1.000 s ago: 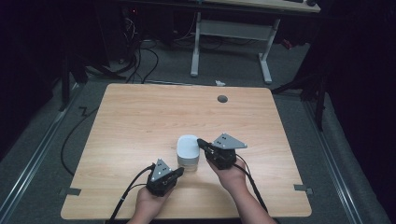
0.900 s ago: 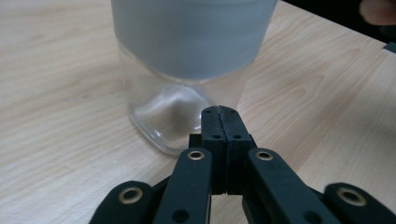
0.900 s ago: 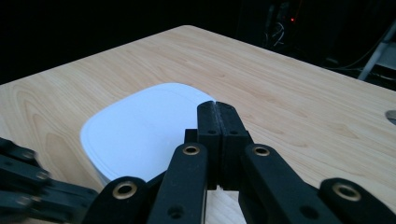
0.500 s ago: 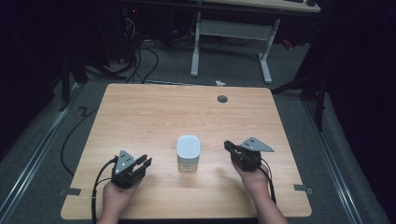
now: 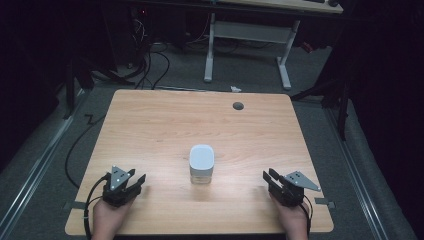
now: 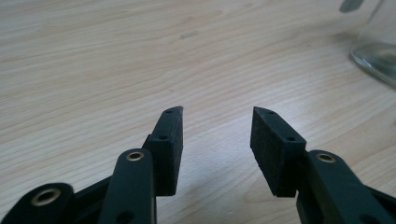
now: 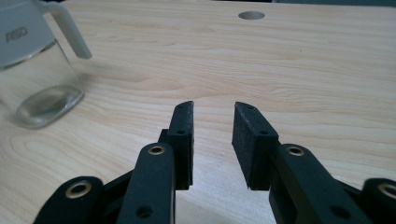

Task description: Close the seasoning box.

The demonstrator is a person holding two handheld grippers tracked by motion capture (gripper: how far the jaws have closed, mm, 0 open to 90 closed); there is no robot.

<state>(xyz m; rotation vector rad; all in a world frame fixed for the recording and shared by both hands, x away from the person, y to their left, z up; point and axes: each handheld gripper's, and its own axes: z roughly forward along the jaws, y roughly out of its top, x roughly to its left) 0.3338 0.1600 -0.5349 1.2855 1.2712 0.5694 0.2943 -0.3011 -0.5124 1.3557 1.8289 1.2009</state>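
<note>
At the near edge of the wooden table (image 5: 150, 125), two hands come in from the bottom of the high view, each holding a gripper. The left gripper (image 5: 131, 181) sits near the front left corner of the table, its jaws pointing up and to the right, and a dark cable loops off its back over the table edge. In the left gripper view its jaws are spread, with bare wood showing in the gap between the two black pads and nothing held. The right gripper (image 5: 270, 176) sits near the front right corner (it carries a grey three-cornered plate on top), its jaws pointing up and to the left. In the right gripper view these jaws too stand parted, a narrower gap than the left pair, with nothing between them.

Between the two grippers, and well apart from both, a glass jar (image 5: 202, 164) with a white lid stands upright on the table, a little in front of the table's middle. The right gripper view shows its clear glass body, thick base and a white handle-like piece coming off the lid, with grey lettering on the white part.

Farther back, near the far edge, a round hole (image 5: 238, 106) is cut in the tabletop. Beyond the table, on the grey floor, stand the white legs of another desk (image 5: 250, 35) and some loose black cables.
</note>
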